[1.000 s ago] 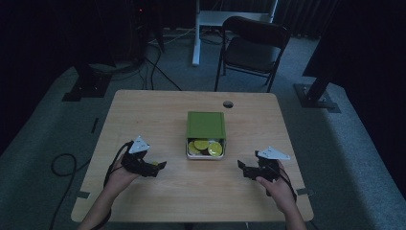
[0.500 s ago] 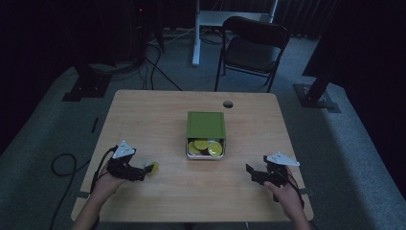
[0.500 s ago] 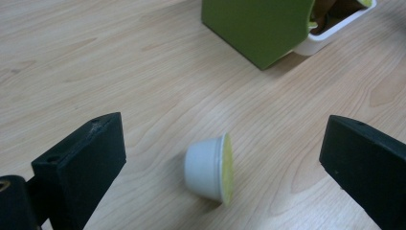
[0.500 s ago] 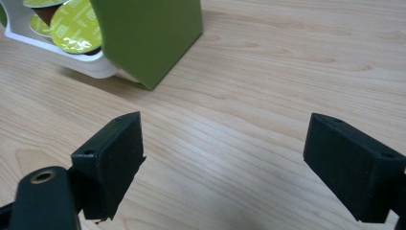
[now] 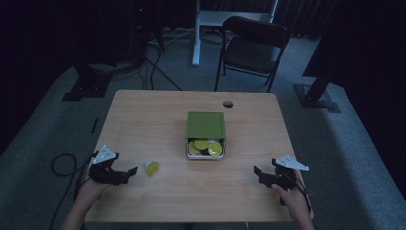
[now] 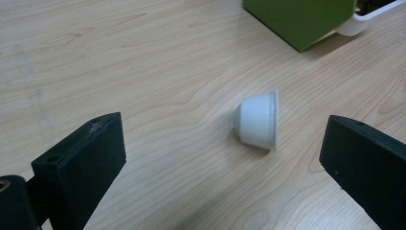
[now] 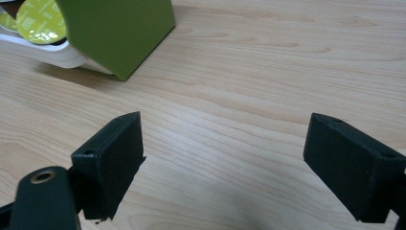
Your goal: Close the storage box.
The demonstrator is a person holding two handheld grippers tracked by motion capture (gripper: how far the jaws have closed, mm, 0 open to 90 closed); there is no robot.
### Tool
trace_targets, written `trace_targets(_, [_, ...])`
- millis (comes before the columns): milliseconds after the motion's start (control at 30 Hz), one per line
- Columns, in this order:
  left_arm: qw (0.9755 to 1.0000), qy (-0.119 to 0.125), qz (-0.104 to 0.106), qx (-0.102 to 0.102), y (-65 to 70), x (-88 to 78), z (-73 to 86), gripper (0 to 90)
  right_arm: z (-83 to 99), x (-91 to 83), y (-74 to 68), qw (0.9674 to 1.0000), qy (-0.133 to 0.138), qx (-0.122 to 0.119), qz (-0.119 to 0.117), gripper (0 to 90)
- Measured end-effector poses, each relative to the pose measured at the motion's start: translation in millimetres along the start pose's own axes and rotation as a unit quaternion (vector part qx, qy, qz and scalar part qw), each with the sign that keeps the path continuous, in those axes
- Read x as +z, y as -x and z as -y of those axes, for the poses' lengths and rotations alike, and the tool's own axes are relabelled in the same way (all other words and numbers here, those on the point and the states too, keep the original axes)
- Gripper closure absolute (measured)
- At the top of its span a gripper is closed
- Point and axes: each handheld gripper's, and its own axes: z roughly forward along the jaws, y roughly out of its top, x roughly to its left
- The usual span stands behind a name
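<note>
Left tool (image 5: 125,172): jaws spread wide, nothing between them. The white capsule (image 6: 258,120) lies on its side on the worktop (image 5: 153,115) just ahead of it, clear of both jaws. In the high view the capsule (image 5: 152,167) shows its yellow-green foil lid, facing roughly toward the box; in the left gripper view the rounded bottom points left. On its side it can roll, so I'd judge a pinch across the tapered body is the only stable grip.

Right tool (image 5: 261,175): also fully released, empty, parked low at the near right edge of the worktop. Bare wood between its jaws in the right gripper view. Reads as idle, kept out of the left hand's way.

Farther in, worktop centre: white tray (image 5: 205,156) with more capsules, lime foil lids up (image 5: 214,149), sliding out of a green sleeve (image 5: 205,124). The sleeve covers the far part of the tray, so just the near end is open toward the person, which is why access comes from this side. The right gripper view has the same sleeve (image 7: 119,28) and tray (image 7: 48,55) at upper left, well apart from its jaws.

Beyond that: cable hole (image 5: 228,104) near the far edge, then a folding chair (image 5: 251,45) on the floor behind.
</note>
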Motion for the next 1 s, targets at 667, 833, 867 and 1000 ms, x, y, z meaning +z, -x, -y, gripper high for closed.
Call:
trace_targets(667, [0.9991,-0.006,-0.036,-0.019,-16.8,-14.2,45.0,2.1,19.8,-11.6,19.7,0.9989,-0.010,0.011,0.045,12.3])
trace_targets(833, [0.9983,-0.012,-0.052,-0.023,-18.4,-14.1,55.1,2.1,25.4,-13.3,23.8,0.9971,-0.013,0.012,0.074,11.9])
trace_targets(867, [0.9982,-0.011,-0.053,-0.025,-18.8,-14.0,56.8,2.1,26.9,-13.6,24.7,0.9965,-0.015,0.012,0.082,11.8])
trace_targets(1000, [0.9969,-0.023,-0.069,-0.031,-20.7,-12.1,63.6,2.1,30.9,-15.2,27.5,0.9945,-0.013,0.024,0.101,11.7])
